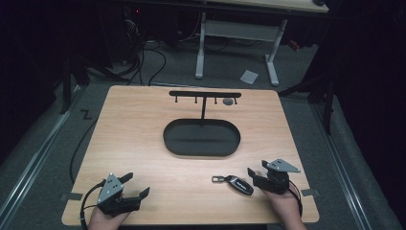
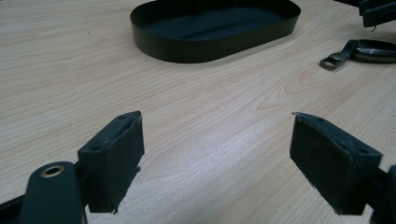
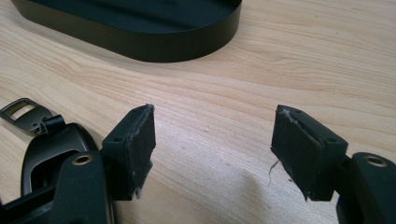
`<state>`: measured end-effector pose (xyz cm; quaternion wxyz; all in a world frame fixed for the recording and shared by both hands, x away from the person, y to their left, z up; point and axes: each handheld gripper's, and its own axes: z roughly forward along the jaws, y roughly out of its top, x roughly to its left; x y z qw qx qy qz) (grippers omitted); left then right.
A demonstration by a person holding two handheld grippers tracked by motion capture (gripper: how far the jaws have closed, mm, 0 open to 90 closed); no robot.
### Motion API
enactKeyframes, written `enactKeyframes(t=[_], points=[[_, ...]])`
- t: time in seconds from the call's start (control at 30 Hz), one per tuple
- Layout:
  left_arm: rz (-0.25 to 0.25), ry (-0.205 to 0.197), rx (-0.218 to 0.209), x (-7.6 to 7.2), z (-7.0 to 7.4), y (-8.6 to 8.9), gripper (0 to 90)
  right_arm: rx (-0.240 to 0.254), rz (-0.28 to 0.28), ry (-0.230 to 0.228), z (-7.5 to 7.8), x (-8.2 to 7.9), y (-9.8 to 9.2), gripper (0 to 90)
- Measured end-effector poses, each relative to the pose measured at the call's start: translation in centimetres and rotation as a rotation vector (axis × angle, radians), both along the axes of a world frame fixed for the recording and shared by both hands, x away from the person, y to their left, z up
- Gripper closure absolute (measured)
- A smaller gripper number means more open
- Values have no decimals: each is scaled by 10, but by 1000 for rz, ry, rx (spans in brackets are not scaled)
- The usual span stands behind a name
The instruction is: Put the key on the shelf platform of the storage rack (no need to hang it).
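a wooden table (image 1: pixel 143 139) carries a black oval tray (image 1: pixel 201 138) with its hook rack (image 1: pixel 205 94); near the front edge, the left gripper (image 1: pixel 135 186) and right gripper (image 1: pixel 255 173) rest with jaws apart, empty, the key fob (image 1: pixel 238 184) lying just beside the right.

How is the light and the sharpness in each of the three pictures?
High view: dim, the surroundings nearly black, the light wooden table softly lit and slightly blurred. Left gripper view: brighter, a pale glare on the wood, the black oval tray fairly sharp. Right gripper view: the black car key fob close and soft.
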<state>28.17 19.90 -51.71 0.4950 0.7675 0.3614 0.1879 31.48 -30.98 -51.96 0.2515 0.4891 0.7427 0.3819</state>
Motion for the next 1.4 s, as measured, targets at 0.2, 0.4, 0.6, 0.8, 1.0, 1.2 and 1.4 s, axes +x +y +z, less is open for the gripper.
enactKeyframes(t=[0.2, 0.4, 0.6, 0.8, 1.0, 1.2, 1.4], points=[[-2, -1, -2, 1, 0, -1, 184, -3, -5, -5, 0, -2, -1, 306], [-9, 5, 0, 1, 0, -2, 184, -14, 3, -4, -1, -2, 0, 300], [-13, 7, 5, 1, -1, -4, 184, -29, 14, 9, -3, -1, 0, 281], [-16, 9, 3, 1, -1, -4, 184, -62, 29, 55, 3, 4, 3, 260], [-24, 12, 4, 1, -2, -3, 184, -77, 29, 101, 10, 7, 0, 254], [-27, 15, 0, 1, -2, -3, 184, -126, 49, 145, 17, 7, 1, 246], [-34, 19, 0, 1, -2, -5, 184, -153, 52, 191, 21, 10, 0, 245]])
